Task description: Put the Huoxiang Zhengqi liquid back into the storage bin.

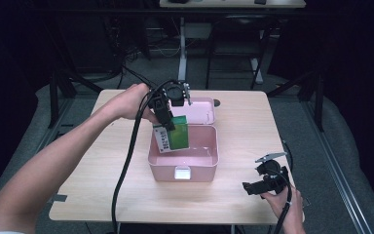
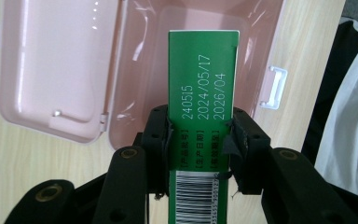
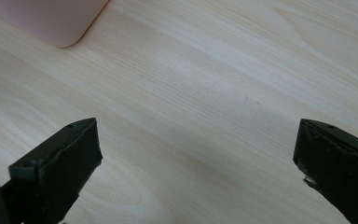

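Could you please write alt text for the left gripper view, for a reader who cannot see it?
The left gripper clamps a tall green cardboard carton, printed with dates and a barcode, above an open pink plastic box whose lid lies flat on the pale wooden table.

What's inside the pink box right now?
The pink box holds no loose item on its visible floor. The green carton, clamped in the left gripper, hangs over the opening and hides part of the floor behind it.

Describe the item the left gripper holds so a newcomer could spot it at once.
On the wooden table stands an open pink box, lid back. Just above its inside, the left gripper clamps a slim green carton. White printed dates and a barcode label mark it out.
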